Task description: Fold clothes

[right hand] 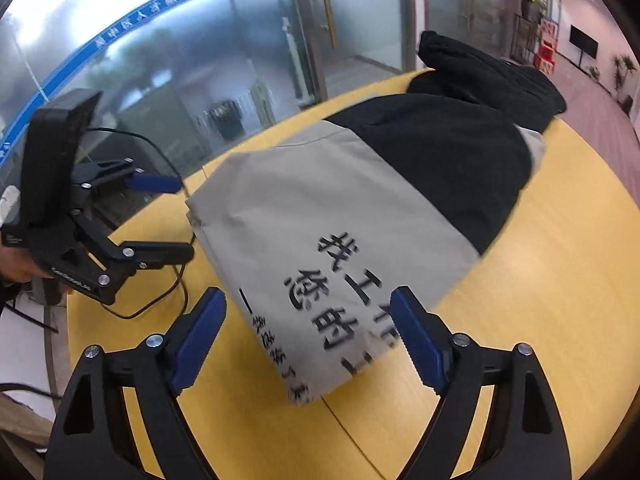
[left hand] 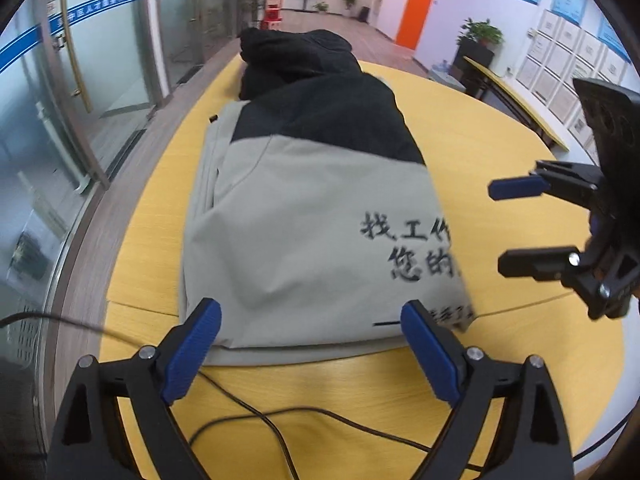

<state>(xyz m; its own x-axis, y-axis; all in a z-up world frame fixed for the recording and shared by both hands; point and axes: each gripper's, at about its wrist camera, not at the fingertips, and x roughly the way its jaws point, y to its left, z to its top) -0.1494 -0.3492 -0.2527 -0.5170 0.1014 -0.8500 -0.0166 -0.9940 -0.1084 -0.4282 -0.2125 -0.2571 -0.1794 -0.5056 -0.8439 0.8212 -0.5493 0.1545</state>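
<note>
With the grey-and-black jacket lying folded lengthwise on the yellow table, both the left gripper and right gripper hover at its hem, jaws spread and empty, likely requiring a hem grasp for the crosswise fold.

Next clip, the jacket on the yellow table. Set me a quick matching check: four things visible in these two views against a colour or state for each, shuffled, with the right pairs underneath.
Things:
1. Jacket
2. Table
3. Cable
4. Left tool

Colour or state:
A. Yellow, wood grain
B. Open, holding nothing, at the jacket's near edge
C. Grey and black, folded into a bundle, printed characters on it
D. Thin, black, lying loose on the table

Pairs: 1-C, 2-A, 3-D, 4-B

The right tool is likewise open and empty.
</note>
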